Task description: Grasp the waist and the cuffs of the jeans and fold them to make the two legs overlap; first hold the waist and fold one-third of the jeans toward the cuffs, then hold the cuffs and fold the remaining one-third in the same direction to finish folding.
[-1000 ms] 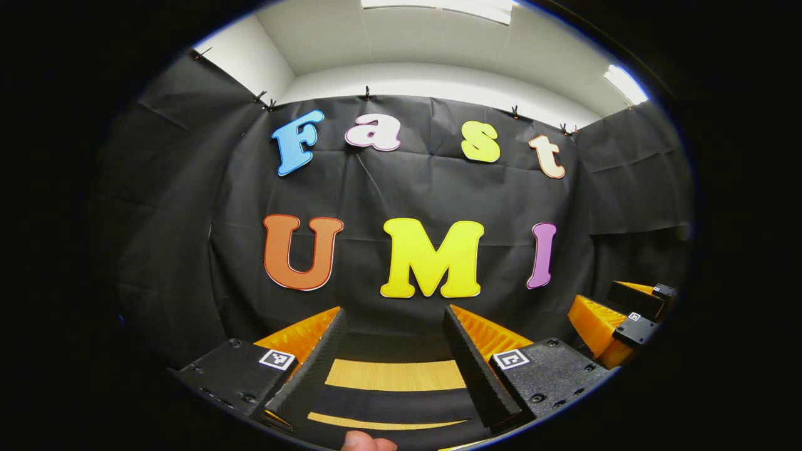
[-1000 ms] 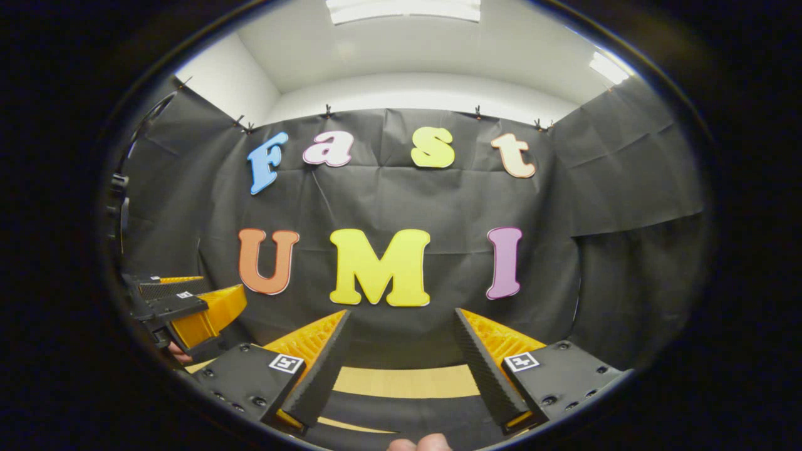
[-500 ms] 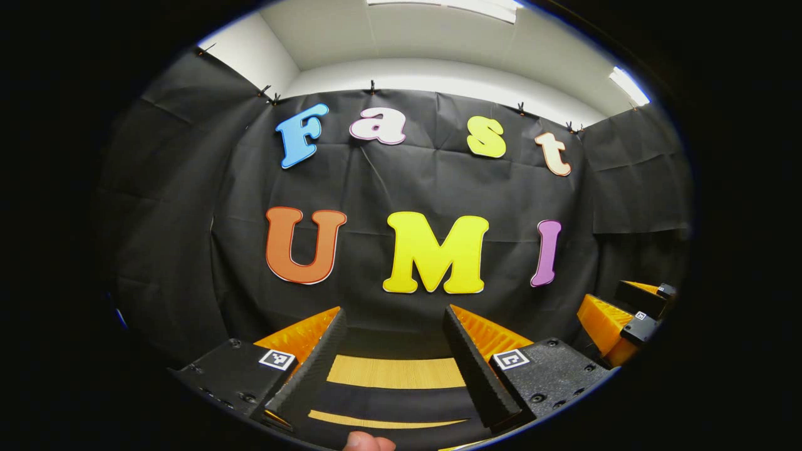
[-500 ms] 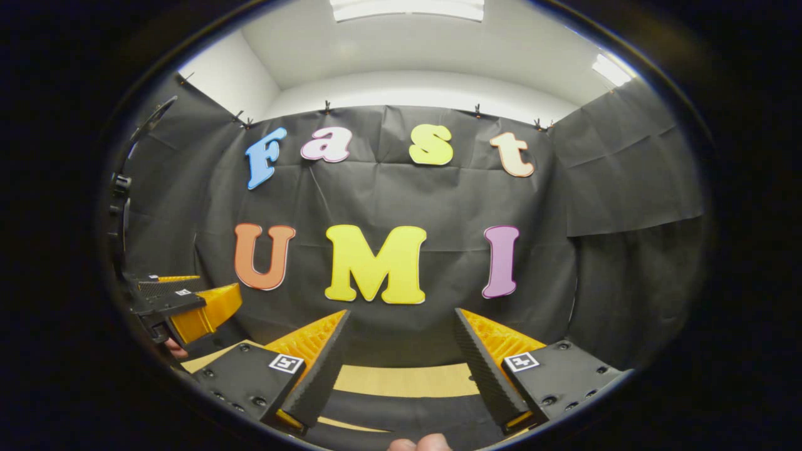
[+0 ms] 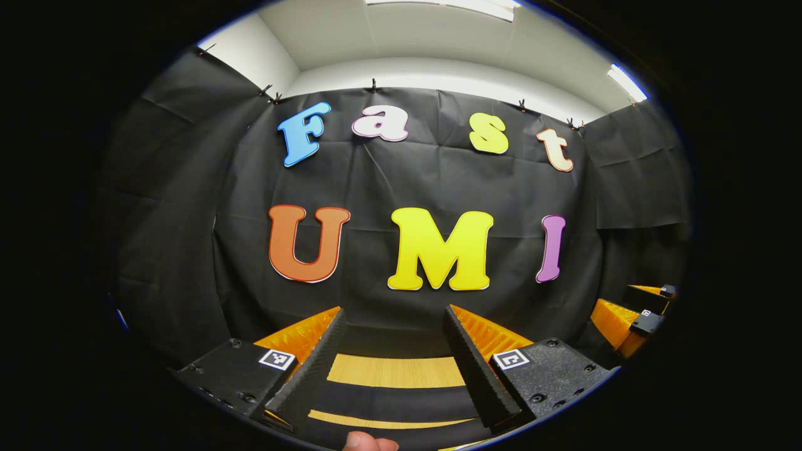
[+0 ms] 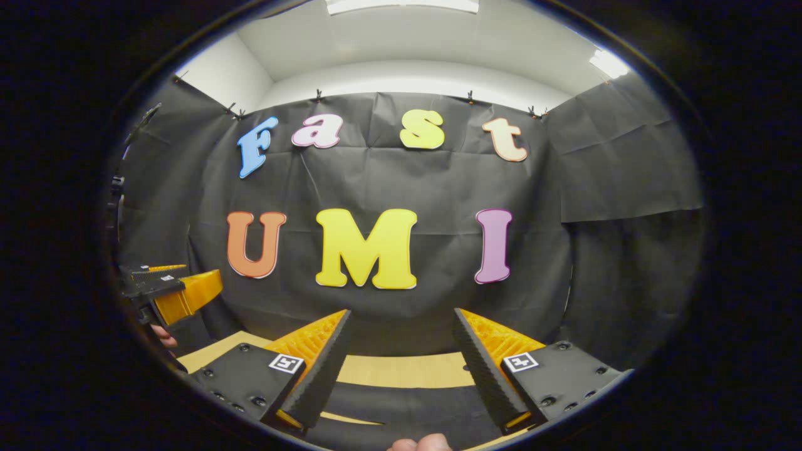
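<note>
My left gripper [image 5: 393, 310] is open, held level and facing the booth wall, with nothing between its fingers. My right gripper [image 6: 401, 311] is open and bare as well. In the left gripper view the right gripper [image 5: 633, 313] shows at the far right edge. In the right gripper view the left gripper [image 6: 169, 291] shows at the far left edge, with a bit of the hand [image 6: 164, 335] under it. A dark band of cloth [image 5: 395, 402] [image 6: 401, 407] lies across the wooden table below the fingers; I cannot tell whether it is the jeans.
The wooden table top [image 5: 395, 373] [image 6: 407, 371] runs up to the black cloth wall close ahead. A thumb tip [image 5: 369, 443] [image 6: 420, 443] shows at the bottom of each view. The white ceiling with light panels is above.
The right gripper has tipped down a little, so more table shows. In each view the other gripper has slid toward the outer edge. Both stay open.
</note>
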### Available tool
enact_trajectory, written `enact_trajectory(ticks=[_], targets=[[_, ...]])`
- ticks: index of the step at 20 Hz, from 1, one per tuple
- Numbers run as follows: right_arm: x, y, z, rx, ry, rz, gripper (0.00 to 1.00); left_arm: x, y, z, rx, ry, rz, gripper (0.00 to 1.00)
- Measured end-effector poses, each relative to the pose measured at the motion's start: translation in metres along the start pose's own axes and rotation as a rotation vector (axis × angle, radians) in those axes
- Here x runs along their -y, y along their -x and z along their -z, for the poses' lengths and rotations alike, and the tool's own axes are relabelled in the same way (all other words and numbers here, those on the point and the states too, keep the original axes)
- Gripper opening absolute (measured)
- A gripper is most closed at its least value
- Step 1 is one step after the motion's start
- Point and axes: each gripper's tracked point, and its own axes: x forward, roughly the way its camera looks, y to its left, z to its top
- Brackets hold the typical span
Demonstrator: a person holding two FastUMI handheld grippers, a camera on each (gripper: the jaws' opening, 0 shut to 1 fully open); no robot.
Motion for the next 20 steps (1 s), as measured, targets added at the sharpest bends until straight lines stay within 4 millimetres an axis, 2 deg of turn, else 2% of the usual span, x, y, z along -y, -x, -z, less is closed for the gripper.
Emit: enact_trajectory(ticks=[1,4,6,10,13,16,18,20], targets=[[0.007,-0.001,0.006,-0.014,0.001,0.002,0.96,-0.003,-0.001,0.007,-0.017,-0.001,-0.004,0.99],[0.029,-0.006,0.028,-0.079,0.012,-0.014,0.99,-0.013,-0.002,0.035,-0.092,0.039,-0.023,0.99],[0.053,-0.006,0.043,-0.120,0.037,-0.031,0.99,-0.031,0.008,0.054,-0.144,0.069,-0.053,0.99],[0.113,-0.002,0.079,-0.229,0.027,-0.009,0.97,-0.087,0.031,0.077,-0.201,0.048,-0.169,0.99],[0.137,0.001,0.102,-0.291,0.010,0.000,0.98,-0.134,0.056,0.101,-0.270,0.060,-0.283,0.99],[0.142,0.004,0.127,-0.374,-0.029,0.017,0.98,-0.165,0.090,0.146,-0.395,0.236,-0.399,0.99],[0.148,0.007,0.146,-0.442,-0.069,0.066,0.98,-0.190,0.109,0.186,-0.501,0.416,-0.473,0.99],[0.153,0.012,0.161,-0.507,-0.103,0.122,0.98,-0.214,0.131,0.237,-0.622,0.649,-0.552,0.99]])
